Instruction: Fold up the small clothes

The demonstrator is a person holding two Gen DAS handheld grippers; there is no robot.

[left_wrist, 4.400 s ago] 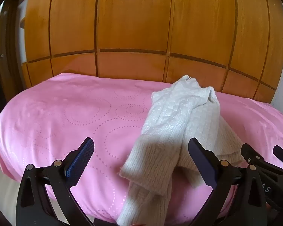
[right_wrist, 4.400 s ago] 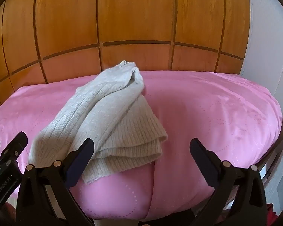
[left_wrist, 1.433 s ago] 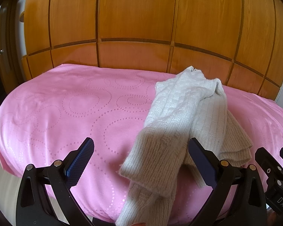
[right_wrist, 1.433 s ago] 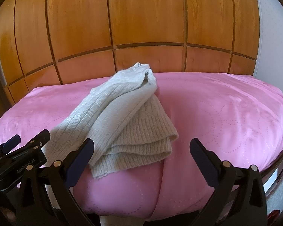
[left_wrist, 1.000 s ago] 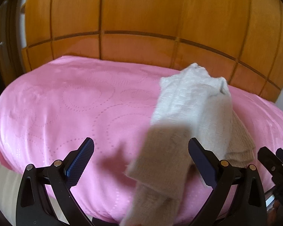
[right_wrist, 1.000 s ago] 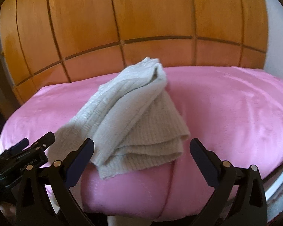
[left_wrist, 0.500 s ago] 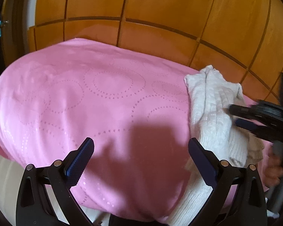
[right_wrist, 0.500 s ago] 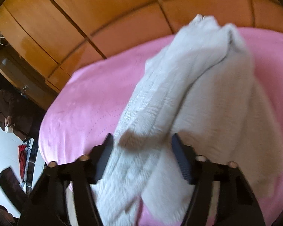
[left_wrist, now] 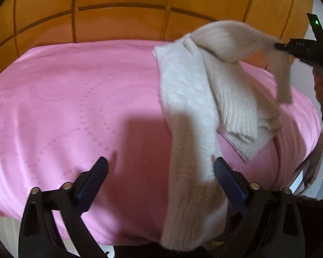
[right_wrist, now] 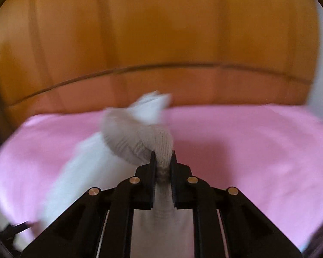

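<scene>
Pink dotted bedspread (left_wrist: 75,107) on bed; wood-panelled wall (left_wrist: 118,6) behind.

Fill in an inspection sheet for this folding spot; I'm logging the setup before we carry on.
Surface: pink bedspread, dotted circle pattern, over a rounded bed.
Job's things: cream knit garment, one part lifted, a long part draped over the near edge.
Clutter: nothing seen.
Grippers: right gripper jaws closing, pinching the garment; left gripper closing slightly, wide apart, pads not pressing the knit strip between them.
Cables: nothing seen.
Surroundings: wooden panelling behind the bed.
</scene>
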